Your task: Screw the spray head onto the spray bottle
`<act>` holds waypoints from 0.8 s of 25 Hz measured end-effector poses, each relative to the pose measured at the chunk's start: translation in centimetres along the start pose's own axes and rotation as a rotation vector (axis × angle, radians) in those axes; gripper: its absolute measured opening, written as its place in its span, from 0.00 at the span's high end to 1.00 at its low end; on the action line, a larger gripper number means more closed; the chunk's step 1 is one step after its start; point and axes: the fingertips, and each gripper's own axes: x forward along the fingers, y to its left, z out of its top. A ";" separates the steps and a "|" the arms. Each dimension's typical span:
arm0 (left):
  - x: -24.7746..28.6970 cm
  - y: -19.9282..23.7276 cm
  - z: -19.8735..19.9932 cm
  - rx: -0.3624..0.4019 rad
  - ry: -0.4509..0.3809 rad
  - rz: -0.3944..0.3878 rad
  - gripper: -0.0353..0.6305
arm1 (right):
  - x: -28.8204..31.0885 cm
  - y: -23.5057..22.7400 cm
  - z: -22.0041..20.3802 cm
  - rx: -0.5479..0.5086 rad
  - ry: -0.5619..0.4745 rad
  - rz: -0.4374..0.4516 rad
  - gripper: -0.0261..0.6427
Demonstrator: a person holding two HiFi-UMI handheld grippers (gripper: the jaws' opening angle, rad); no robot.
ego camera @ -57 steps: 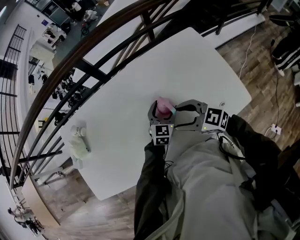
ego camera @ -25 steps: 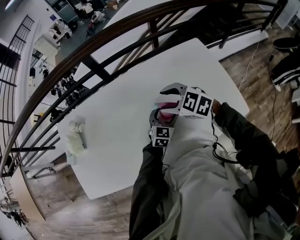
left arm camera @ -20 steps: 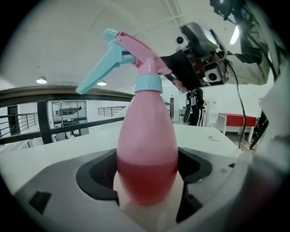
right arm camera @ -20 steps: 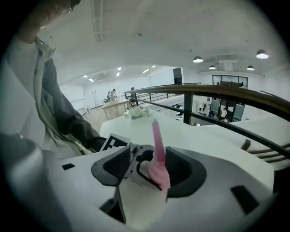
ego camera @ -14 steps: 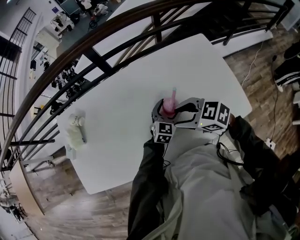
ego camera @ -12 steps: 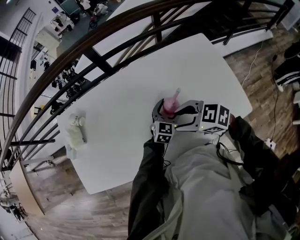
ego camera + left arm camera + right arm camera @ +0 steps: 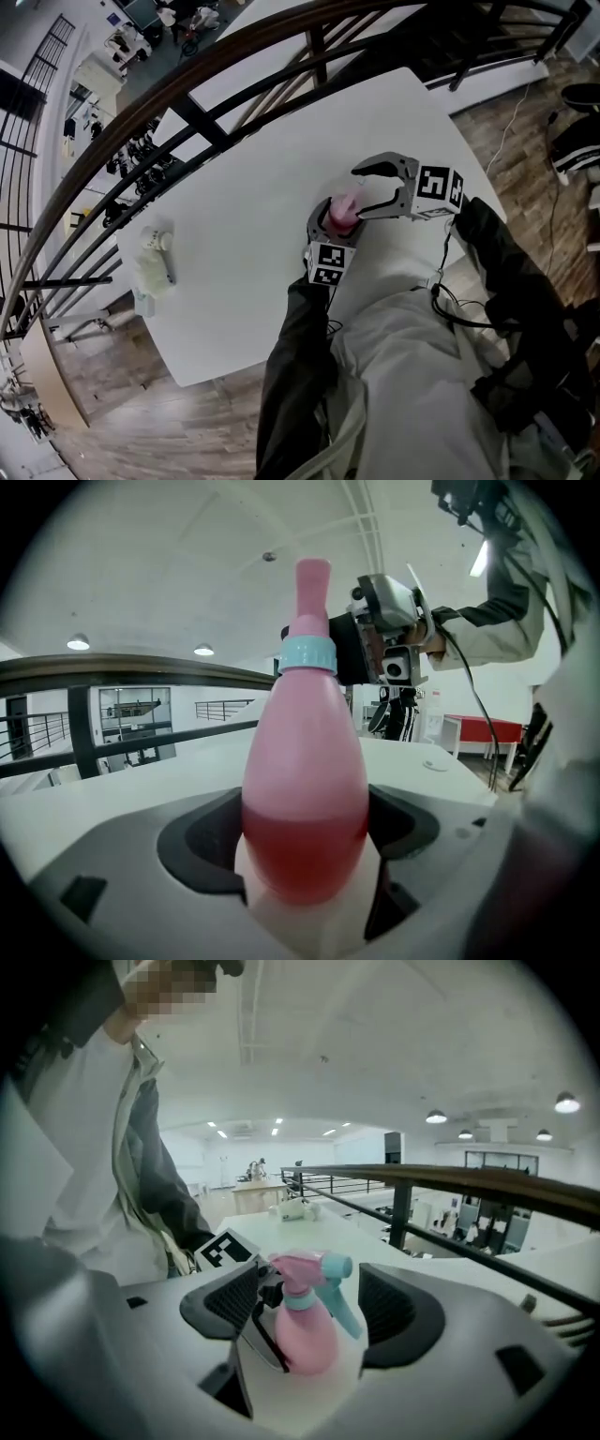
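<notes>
The white table (image 7: 272, 131) has rounded corners and stands on a wood-plank floor (image 7: 534, 122). A dark curved railing (image 7: 487, 1181) runs just beyond the table's far edge. Past the railing, a lower level (image 7: 103, 56) with furniture is visible. The ceiling (image 7: 169, 546) is white and fitted with round recessed lights (image 7: 566, 1102). A red-topped table (image 7: 487, 729) stands in the distance.

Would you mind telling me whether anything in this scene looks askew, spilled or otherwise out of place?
Nothing stands out. The pink spray bottle stands upright, held by the left gripper, the spray head sits straight on its neck, and no liquid shows on the white table. The right gripper, fingers opening, is clear of the head.
</notes>
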 end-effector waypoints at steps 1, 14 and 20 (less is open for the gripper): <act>-0.1 0.0 0.1 0.000 0.004 -0.001 0.35 | 0.5 0.3 -0.3 0.021 0.005 0.032 0.49; 0.0 -0.1 -0.8 -0.004 0.024 0.009 0.35 | 1.3 7.5 -0.9 0.191 -0.095 -0.012 0.75; -0.4 -0.1 0.2 -0.006 0.029 0.013 0.35 | 1.7 8.0 3.3 -0.044 -0.184 -0.138 0.82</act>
